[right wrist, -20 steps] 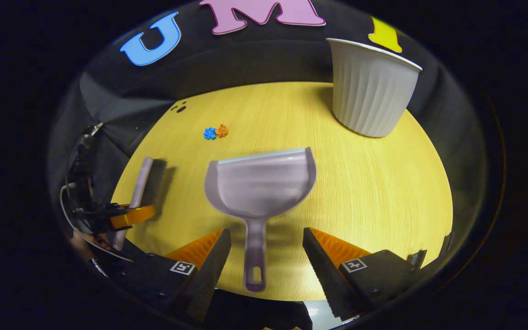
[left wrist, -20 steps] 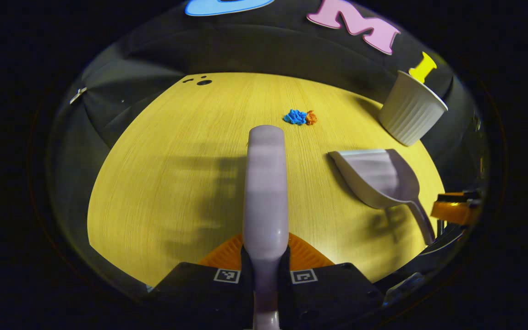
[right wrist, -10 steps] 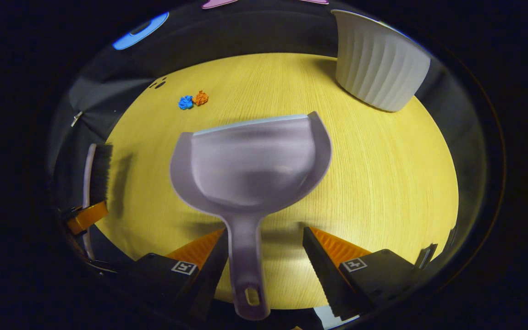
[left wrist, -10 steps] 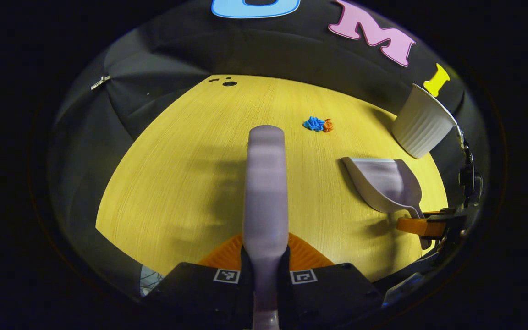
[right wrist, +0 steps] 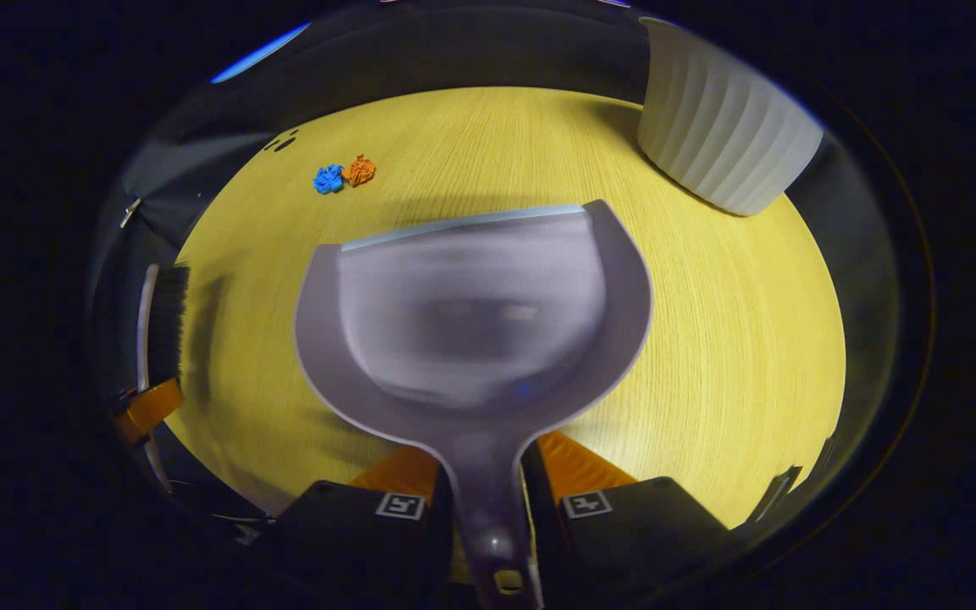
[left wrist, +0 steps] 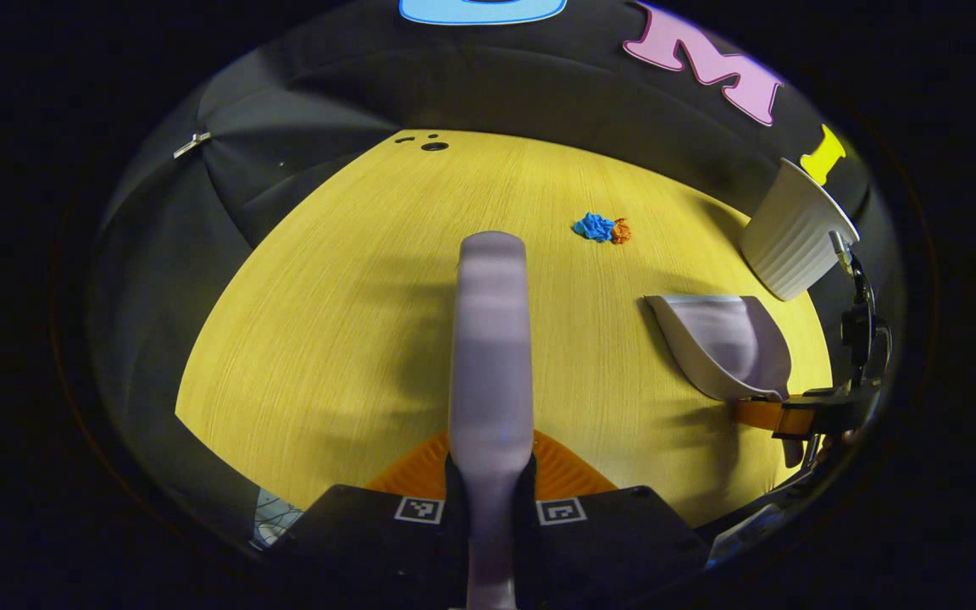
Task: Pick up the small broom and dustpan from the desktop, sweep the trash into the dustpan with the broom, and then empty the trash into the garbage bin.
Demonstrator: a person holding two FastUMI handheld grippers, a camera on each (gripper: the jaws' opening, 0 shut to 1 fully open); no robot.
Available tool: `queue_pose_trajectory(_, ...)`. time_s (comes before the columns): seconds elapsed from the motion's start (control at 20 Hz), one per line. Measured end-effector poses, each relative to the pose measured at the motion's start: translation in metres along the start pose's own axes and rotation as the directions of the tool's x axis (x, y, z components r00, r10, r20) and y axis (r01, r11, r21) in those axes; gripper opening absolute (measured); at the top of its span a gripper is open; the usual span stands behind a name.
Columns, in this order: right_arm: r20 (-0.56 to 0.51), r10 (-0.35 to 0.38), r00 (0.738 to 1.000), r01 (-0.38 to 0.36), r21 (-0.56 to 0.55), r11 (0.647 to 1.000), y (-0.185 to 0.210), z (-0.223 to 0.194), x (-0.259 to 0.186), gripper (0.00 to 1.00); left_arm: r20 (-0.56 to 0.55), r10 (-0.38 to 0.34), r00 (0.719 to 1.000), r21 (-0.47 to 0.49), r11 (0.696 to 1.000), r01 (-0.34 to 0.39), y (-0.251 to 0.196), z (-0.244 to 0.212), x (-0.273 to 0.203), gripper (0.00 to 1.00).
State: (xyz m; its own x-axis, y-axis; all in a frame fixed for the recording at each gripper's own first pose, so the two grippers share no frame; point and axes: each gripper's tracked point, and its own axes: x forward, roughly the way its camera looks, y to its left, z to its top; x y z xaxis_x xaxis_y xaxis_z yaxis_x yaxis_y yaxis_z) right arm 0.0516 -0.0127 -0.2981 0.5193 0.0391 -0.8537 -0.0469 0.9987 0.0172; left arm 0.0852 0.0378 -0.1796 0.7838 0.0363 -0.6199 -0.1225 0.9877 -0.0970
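Two fingers of my right gripper, spread wide on either side of the dustpan handle half a second ago, are now clamped on it, the scoop pointing ahead over the table. My left gripper stays clamped on the broom, held level and pointing forward. The blue and orange trash lies farther off on the wood, well apart from the white bin at the far right.

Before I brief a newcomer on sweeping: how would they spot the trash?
On the yellow wooden desktop, look at the far side, left of the white ribbed garbage bin. Two tiny crumpled scraps lie touching there, one blue, one orange, the only bright, loose bits there.
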Motion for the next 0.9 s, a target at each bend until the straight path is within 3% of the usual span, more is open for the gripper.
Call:
queue_pose_trajectory(0.2,0.006,0.07,0.998,-0.07,-0.065,0.995,0.002,0.001,0.0,0.42,-0.032,-0.004,0.999,0.101,0.995,0.008,-0.007,0.021,0.017,0.25)
queue_pose_trajectory(0.25,-0.002,0.085,0.996,-0.085,-0.074,0.994,0.001,-0.001,-0.001,0.37,-0.041,0.0,0.999,0.129,0.992,0.005,-0.008,0.028,0.023,0.24)
queue_pose_trajectory(0.35,-0.02,0.108,0.994,-0.109,-0.079,0.991,-0.001,-0.003,-0.005,0.36,-0.052,0.001,0.999,0.176,0.984,0.008,-0.012,0.043,0.033,0.25)
queue_pose_trajectory(0.7,-0.057,0.131,0.99,-0.139,-0.194,0.971,-0.017,-0.004,-0.014,0.34,-0.088,0.002,0.996,0.311,0.95,0.025,-0.015,0.117,0.091,0.25)
queue_pose_trajectory(0.9,-0.064,0.145,0.987,-0.157,-0.28,0.947,-0.029,0.003,-0.024,0.34,-0.116,0.014,0.993,0.428,0.903,0.037,-0.015,0.158,0.13,0.25)
